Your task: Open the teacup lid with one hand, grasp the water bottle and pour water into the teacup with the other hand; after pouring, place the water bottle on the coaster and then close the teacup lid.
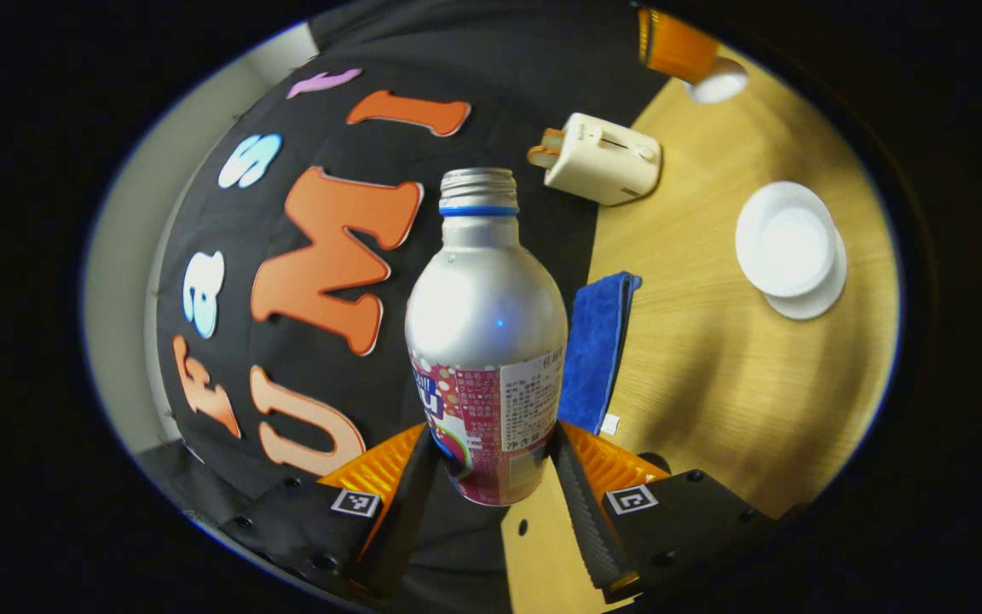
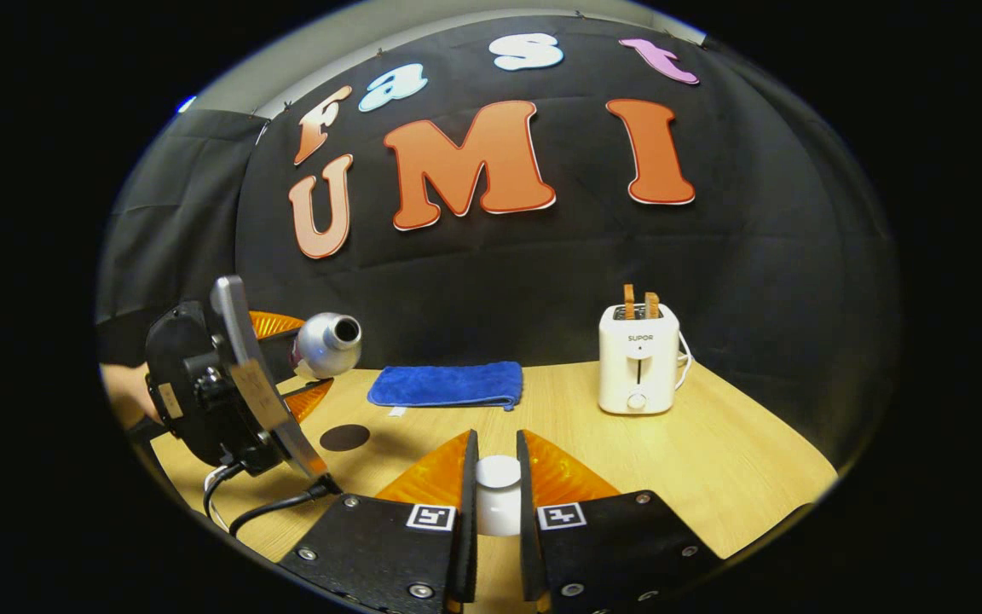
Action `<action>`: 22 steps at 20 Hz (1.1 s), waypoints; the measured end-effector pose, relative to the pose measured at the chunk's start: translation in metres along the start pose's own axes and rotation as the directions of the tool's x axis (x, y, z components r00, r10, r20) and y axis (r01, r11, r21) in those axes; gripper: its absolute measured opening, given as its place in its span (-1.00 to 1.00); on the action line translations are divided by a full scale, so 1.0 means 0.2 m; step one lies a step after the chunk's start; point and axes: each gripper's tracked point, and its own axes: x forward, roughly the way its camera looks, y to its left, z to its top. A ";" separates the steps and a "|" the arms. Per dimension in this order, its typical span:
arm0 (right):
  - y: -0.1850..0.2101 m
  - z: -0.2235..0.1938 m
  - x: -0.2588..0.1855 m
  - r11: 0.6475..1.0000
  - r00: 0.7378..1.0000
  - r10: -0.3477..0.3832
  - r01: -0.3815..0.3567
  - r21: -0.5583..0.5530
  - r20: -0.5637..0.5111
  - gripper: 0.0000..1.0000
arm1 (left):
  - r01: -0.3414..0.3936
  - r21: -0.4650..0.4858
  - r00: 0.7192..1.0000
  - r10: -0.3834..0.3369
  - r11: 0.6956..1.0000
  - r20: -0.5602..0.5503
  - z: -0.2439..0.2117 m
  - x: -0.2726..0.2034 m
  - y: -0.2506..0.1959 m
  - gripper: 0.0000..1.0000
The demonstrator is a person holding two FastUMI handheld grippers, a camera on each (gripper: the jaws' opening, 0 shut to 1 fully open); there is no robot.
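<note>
Over the worktop [image 1: 713, 375] I grip the water bottle [image 1: 484, 341] in the left claw [image 1: 491, 477], tilted toward the open teacup [image 1: 788, 243]. Right claw [image 2: 496, 495] clamps the lid [image 2: 498, 477]. I should pour slowly, mouth centred.

left gripper view: high, tilted | right: low, level | shared: toaster [image 1: 602, 159]

A white toaster [image 2: 638, 360] stands on the wooden table [image 2: 738, 460], close to the black cloth wall [image 2: 542, 273]. Two brown slices of toast [image 2: 639, 301] stick up out of its top. A blue towel [image 2: 448, 385] lies folded flat on the table, to the left of the toaster and also close to the wall.
</note>
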 end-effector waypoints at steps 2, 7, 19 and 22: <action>0.05 0.00 0.05 1.000 1.000 0.012 -0.012 0.002 0.000 -0.58 | -0.031 -0.146 0.999 0.029 0.989 -0.017 -0.02 -0.01 0.03 0.58; 0.15 -0.06 0.15 0.999 0.999 0.042 -0.042 0.003 -0.020 -0.58 | -0.091 -0.459 0.996 0.079 0.884 -0.046 -0.03 0.04 0.08 0.61; 0.21 -0.30 0.29 0.999 0.997 0.033 -0.036 -0.039 -0.076 -0.58 | -0.058 -0.795 0.989 -0.072 0.604 -0.127 -0.15 0.04 -0.11 0.61; 0.22 -0.36 0.31 0.998 0.995 0.035 -0.040 -0.058 -0.090 -0.58 | -0.054 -0.804 0.989 -0.077 0.592 -0.123 -0.15 0.04 -0.12 0.58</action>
